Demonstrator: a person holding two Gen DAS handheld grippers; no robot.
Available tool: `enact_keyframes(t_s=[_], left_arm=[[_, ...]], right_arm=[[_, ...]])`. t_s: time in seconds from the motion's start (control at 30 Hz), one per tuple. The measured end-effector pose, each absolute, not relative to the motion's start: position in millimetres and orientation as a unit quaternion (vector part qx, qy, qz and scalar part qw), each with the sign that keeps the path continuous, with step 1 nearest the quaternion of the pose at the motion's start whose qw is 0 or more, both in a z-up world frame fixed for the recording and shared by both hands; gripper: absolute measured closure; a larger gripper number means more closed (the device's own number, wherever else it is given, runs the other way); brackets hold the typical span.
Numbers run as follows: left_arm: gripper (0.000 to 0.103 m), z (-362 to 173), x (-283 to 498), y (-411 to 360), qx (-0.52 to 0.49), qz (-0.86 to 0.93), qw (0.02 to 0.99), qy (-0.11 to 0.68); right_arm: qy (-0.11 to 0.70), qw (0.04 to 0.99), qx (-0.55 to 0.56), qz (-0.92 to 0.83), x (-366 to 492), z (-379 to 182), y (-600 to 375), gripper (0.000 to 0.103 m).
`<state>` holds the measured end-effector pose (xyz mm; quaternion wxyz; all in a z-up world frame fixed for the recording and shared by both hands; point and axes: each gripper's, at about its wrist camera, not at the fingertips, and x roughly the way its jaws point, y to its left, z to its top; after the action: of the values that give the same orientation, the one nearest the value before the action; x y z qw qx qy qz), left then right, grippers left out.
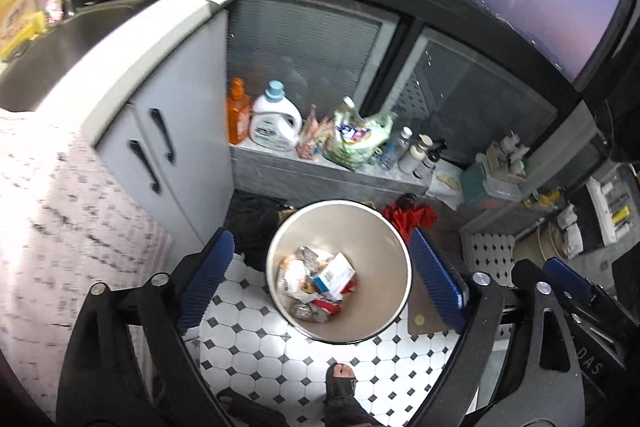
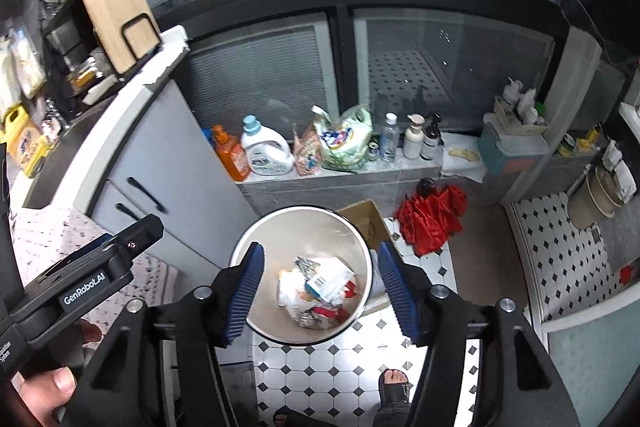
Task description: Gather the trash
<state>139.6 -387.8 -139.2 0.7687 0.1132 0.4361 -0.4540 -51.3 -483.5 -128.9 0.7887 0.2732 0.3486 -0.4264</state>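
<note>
**Both grippers empty above the trash bin**

I have both grippers hanging over the round trash bin (image 1: 394,259), which stands on the black-and-white tiled floor (image 1: 248,331) just in front of the grey ledge (image 1: 280,167) under the window. The trash (image 1: 320,281) lies in the bottom of the bin: crumpled wrappers, a white-and-blue carton, something red, a bit of foil.

My left gripper (image 1: 322,275) has its 2 blue pads spread wide, one on each side of the bin's rim as I see it, with nothing between them. My right gripper (image 2: 322,285) is also apart, a little narrower, and again the pads press on nothing; only the bin's inside shows in the gap. From the right wrist view I can see the left gripper's black body at the lower left, with the hand (image 2: 52,383) gripping it.

Along the ledge stand an orange bottle (image 1: 238,113) at its left end, a white detergent jug (image 1: 274,125) just beside it, then a green printed bag (image 1: 358,137) and several small bottles further right. A red umbrella (image 2: 434,217) lies on the floor at the ledge's foot, right of the bin, and a cardboard box (image 2: 366,223) sits behind the bin's rim. The grey cabinet (image 1: 176,131) is left of the bin. A sandalled foot (image 1: 340,393) shows near the bottom edge.
</note>
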Motion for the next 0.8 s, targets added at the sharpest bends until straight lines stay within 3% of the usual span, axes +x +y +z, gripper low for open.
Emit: enact_keyframes(t_s=[0.27, 0.6, 0.8], left_arm=[[0.006, -98.2, 168.5, -323.1, 0.102, -0.436, 0.800, 0.401], [0.006, -50.5, 164.5, -250.1, 0.072, -0.379, 0.846, 0.369], [0.006, -19.7, 143.3, -210.4, 0.051, -0.333, 0.877, 0.343]], right_arm=[[0.322, 0.810, 0.255, -0.418, -23.3, -92.6, -438.2, 0.019], [0.289, 0.858, 0.223, -0.361, -13.8, -44.3, -391.2, 0.008], [0.273, 0.887, 0.197, -0.315, -23.3, -15.0, -366.1, 0.008]])
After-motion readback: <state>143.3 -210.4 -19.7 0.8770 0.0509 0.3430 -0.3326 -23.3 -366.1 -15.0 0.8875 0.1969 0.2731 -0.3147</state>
